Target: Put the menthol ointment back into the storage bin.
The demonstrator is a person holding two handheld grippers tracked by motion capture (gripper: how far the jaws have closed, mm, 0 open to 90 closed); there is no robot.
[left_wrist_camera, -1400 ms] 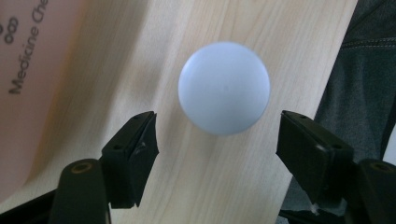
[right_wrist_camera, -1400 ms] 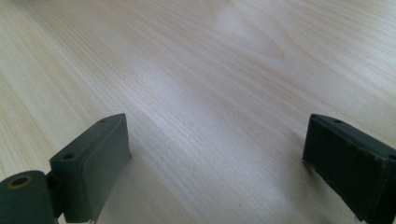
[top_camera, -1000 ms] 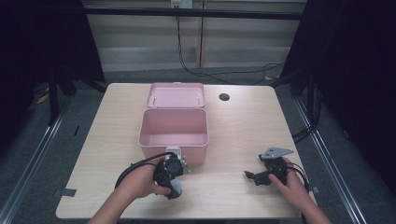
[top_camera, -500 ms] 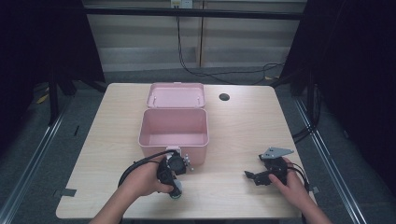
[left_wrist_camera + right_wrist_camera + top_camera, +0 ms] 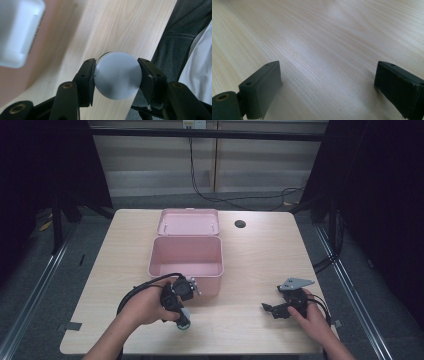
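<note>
A pale grey round object [image 5: 117, 77] with a thin green edge sits between the two black pads of my left gripper [image 5: 116, 72], which is shut on it and holds it a little above the wooden table [image 5: 120, 30]. In the high view the left gripper [image 5: 183, 321] points toward the table's near edge, just in front of the open pink box [image 5: 185, 255], with the round object [image 5: 184, 324] at its tip. My right gripper [image 5: 327, 82] stands open over bare wood with nothing between its jaws. It rests at the near right of the table [image 5: 270, 309] and points left.
The pink box's lid [image 5: 188, 222] lies folded back behind it. Its white latch [image 5: 17, 32] is close at the upper left in the left gripper view. A dark round hole [image 5: 240, 224] is in the tabletop at the back. A person's dark trousers [image 5: 182, 37] are beyond the near edge.
My left gripper has closed on the round object and risen slightly with it. The right gripper has kept still.
</note>
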